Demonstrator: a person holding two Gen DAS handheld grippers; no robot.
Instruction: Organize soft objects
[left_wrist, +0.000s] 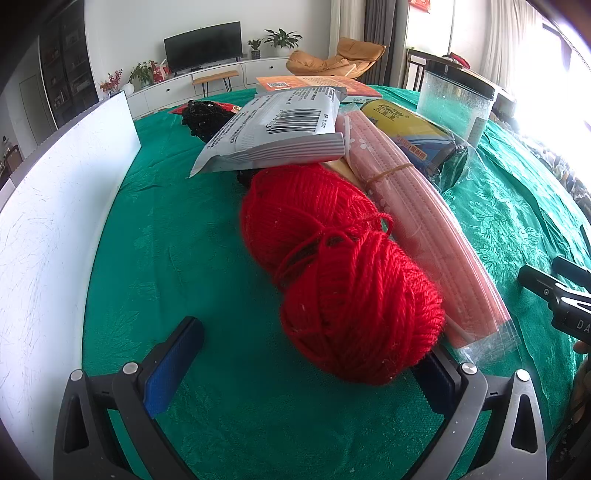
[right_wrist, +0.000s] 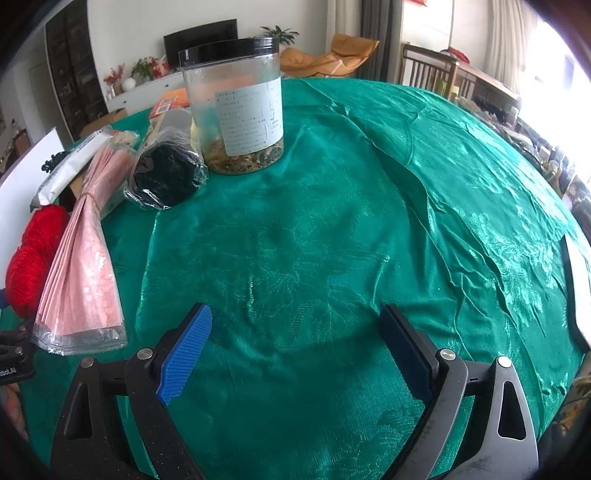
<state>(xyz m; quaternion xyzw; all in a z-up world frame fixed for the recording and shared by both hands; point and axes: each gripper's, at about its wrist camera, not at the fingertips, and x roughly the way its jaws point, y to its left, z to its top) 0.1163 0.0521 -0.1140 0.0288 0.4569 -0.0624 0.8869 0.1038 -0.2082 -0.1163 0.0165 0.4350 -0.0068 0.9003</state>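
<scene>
Yellow pack (left_wrist: 400, 127) reads "KEWEDI". I see my left gripper (left_wrist: 314, 354) wide apart, right pad touching red yarn (left_wrist: 343, 273); right gripper (right_wrist: 295, 347) apart, holding nothing.

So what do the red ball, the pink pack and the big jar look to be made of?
The red ball looks like wool or acrylic yarn: twisted, fuzzy strands, matte. The pink pack seems to be pleated non-woven sheets, likely face masks, in a clear glossy plastic sleeve with a crimped edge. The jar looks like clear plastic, slightly fogged, with a black lid and a paper label; glass cannot be ruled out.
</scene>
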